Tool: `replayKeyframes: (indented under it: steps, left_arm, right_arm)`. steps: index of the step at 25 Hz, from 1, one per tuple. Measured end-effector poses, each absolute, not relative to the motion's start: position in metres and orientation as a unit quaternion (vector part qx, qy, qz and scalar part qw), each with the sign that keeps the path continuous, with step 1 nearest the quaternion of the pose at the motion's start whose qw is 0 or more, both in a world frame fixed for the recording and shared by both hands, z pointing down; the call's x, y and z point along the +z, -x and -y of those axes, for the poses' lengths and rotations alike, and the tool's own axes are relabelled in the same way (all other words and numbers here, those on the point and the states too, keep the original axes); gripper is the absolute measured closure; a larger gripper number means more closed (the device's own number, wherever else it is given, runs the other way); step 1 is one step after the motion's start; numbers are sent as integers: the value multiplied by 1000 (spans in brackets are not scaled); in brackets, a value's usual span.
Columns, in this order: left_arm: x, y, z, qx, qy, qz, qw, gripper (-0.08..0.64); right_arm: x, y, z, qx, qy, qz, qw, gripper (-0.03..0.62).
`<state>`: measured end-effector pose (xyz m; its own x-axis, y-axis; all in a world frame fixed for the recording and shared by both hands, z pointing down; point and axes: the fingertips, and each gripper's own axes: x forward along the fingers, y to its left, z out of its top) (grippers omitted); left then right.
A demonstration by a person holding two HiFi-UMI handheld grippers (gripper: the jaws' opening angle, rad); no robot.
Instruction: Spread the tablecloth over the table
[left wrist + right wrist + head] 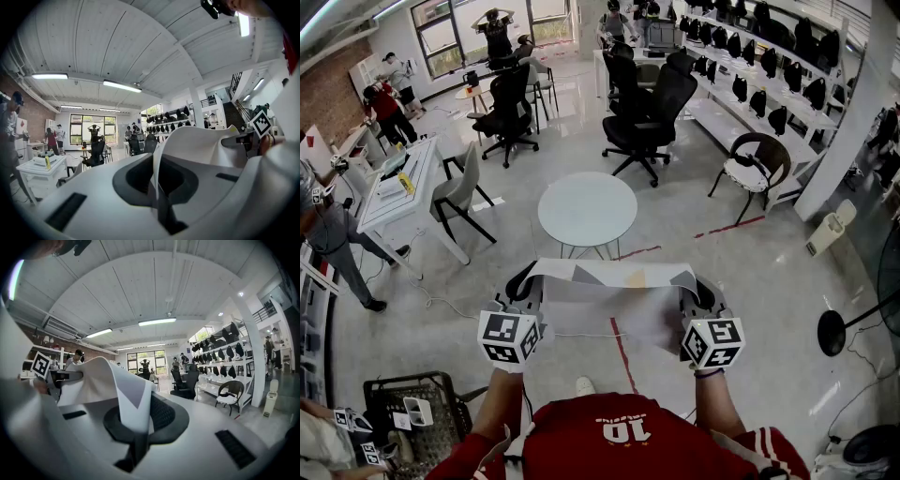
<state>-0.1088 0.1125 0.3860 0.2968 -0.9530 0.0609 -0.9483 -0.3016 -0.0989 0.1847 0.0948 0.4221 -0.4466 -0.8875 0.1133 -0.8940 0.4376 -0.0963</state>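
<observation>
A white tablecloth (614, 302) with grey triangle marks hangs stretched in the air between my two grippers, in front of the person's chest. My left gripper (525, 281) is shut on its left corner, and my right gripper (703, 292) is shut on its right corner. In the left gripper view the cloth (201, 145) rises out of the closed jaws of the left gripper (157, 187) and runs off to the right. In the right gripper view the cloth (105, 380) comes up from the right gripper (136, 430). The round white table (587, 208) stands bare on the floor just beyond the cloth.
Black office chairs (649, 117) stand behind the table. A grey chair (459, 192) and a white desk (394, 183) are at the left. A black wire basket (417, 412) sits at the lower left, a fan base (832, 333) at the right. People stand at the far left and back.
</observation>
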Motion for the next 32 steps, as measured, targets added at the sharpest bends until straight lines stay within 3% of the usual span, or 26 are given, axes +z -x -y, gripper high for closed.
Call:
replayKeyframes:
  steps: [32]
  left_arm:
    - [384, 102, -108, -40, 810, -584, 18, 549]
  right_arm:
    - [413, -193, -92, 64, -538, 841, 14, 577]
